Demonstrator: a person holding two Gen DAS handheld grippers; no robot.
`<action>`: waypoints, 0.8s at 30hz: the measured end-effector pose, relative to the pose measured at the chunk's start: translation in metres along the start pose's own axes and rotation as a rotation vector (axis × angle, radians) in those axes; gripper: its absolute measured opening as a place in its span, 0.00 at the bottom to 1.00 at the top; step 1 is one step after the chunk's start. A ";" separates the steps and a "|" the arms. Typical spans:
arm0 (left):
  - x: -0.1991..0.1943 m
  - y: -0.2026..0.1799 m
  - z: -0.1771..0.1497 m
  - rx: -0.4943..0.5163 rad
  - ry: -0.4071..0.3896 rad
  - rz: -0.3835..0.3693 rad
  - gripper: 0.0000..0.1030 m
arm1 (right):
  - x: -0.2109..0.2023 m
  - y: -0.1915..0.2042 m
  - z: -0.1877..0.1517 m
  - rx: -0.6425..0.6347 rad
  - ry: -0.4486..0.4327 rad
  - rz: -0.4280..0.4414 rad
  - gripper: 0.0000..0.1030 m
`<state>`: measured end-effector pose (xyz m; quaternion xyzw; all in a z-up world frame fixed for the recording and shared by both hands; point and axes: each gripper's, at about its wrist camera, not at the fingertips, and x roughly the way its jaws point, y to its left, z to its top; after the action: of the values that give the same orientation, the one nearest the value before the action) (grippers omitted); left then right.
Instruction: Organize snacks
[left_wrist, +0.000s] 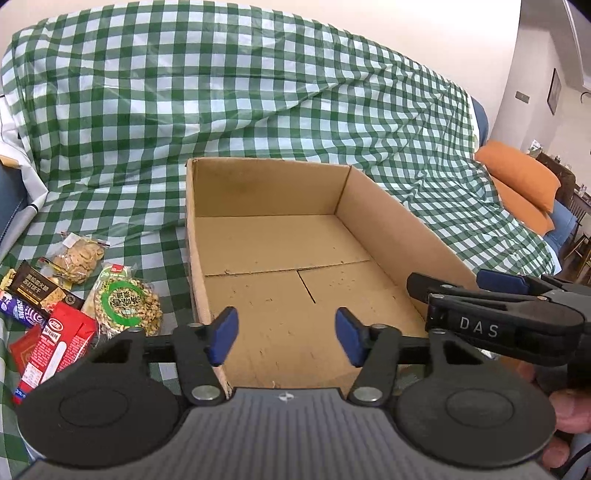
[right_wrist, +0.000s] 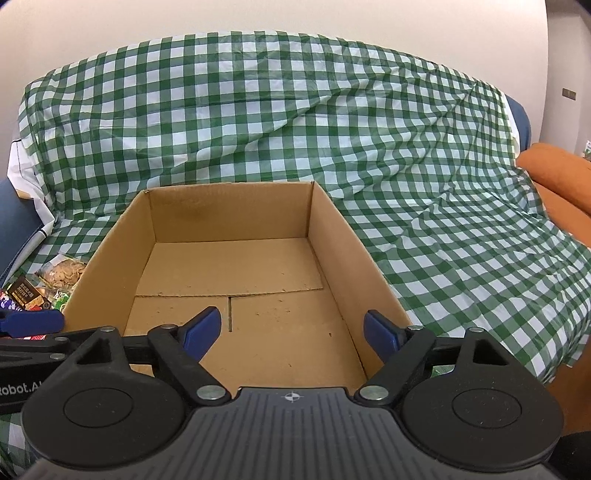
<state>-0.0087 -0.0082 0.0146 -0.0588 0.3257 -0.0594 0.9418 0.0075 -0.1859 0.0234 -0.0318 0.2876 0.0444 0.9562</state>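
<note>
A checked cloth (left_wrist: 258, 92) covers the sofa; my box (left_wrist: 280, 258) sits empty. Both hand-held grippers, left (left_wrist: 286, 334) and right (right_wrist: 291, 332), gape, holding nothing. Next I must reach the snacks (left_wrist: 74, 295) at lower left.

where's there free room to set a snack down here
The cardboard box floor is bare wall to wall. The checked cloth right of the box, up to the orange cushion, is also free. Left of the box it is crowded: the snack packets overlap there.
</note>
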 end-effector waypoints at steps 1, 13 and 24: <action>-0.001 -0.001 0.000 0.003 -0.002 0.001 0.55 | 0.000 0.000 0.000 0.001 -0.004 0.004 0.82; -0.009 0.003 -0.002 0.015 -0.009 -0.031 0.35 | -0.009 0.013 -0.004 -0.023 -0.082 0.016 0.75; -0.031 0.020 -0.014 0.057 -0.059 0.006 0.34 | -0.016 0.043 -0.010 -0.046 -0.147 0.089 0.63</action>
<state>-0.0396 0.0156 0.0196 -0.0329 0.2959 -0.0638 0.9525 -0.0157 -0.1456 0.0223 -0.0378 0.2165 0.0958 0.9708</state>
